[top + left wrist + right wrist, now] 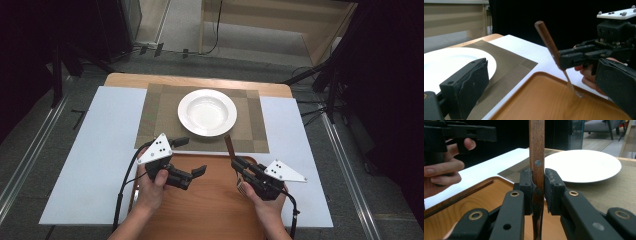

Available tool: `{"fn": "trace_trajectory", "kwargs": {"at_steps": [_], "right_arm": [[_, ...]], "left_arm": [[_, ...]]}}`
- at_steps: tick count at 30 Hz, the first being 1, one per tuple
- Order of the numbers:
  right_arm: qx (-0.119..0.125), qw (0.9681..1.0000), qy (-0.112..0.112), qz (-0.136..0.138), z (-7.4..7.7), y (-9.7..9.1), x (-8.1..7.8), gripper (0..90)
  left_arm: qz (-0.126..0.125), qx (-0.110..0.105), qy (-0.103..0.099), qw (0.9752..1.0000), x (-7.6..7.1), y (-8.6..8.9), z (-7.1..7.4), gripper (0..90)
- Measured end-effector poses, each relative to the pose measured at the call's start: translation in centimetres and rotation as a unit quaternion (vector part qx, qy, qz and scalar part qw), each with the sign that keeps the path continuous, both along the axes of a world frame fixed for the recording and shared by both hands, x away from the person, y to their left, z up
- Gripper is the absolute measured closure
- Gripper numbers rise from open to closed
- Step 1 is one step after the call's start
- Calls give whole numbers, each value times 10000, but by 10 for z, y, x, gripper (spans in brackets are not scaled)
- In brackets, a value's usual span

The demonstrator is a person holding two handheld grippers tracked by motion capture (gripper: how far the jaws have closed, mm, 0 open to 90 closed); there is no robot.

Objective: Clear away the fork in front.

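A fork with a brown wooden handle point(230, 146) is clamped between the pads of my right gripper point(237, 162), which is shut on it. The handle point(537, 150) points up and away toward the plate, while the metal end point(576, 93) hangs down close over the wooden tray point(210, 210). My left gripper point(192, 156) stands open over the tray's far left part, nothing between its fingers. In the left gripper view the right gripper point(571, 58) and its fork point(547, 40) are just ahead. A white plate point(207, 112) rests on a woven placemat point(160, 115).
A white board point(100, 150) covers the table under the placemat and tray. The tray's raised rim point(531, 77) runs along the placemat's near edge. Beyond the table are dark stands point(330, 85) and floor cables.
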State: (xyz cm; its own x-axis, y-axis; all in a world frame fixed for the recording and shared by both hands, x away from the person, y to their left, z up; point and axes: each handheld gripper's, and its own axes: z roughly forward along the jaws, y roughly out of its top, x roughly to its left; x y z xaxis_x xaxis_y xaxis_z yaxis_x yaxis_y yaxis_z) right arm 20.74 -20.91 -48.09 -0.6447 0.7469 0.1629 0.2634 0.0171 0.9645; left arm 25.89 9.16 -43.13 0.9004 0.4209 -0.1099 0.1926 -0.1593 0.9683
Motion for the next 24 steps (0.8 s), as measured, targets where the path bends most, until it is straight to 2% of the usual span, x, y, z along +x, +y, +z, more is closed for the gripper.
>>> {"fn": "trace_trajectory", "kwargs": {"at_steps": [3,5,7,10,12,17,20,22,24], "right_arm": [[9,10000,-16,76,0,6,-2,764],[-6,9999,-55,124,0,10,-3,764],[-4,9998,-87,187,0,14,-4,764],[-26,9997,-127,213,1,19,-6,764],[-30,9996,-154,226,2,21,-8,764],[-106,9993,-269,236,2,27,-11,763],[-132,9992,-298,218,1,29,-12,763],[-182,9990,-339,220,1,32,-14,763],[-227,9989,-363,215,1,34,-15,763]], "left_arm": [[-17,-76,78,9999,-2,-3,2,0],[124,-55,134,9998,-2,-6,3,47],[93,-124,229,9996,-1,-8,2,99],[83,-142,390,9991,-2,-14,1,125],[76,-126,482,9987,-3,-18,0,172],[195,-47,511,9985,-8,-29,-1,322],[249,-15,663,9975,-9,-35,-3,387],[289,23,842,9960,-8,-37,-5,452],[230,-60,1039,9943,-5,-38,-6,510]]}}
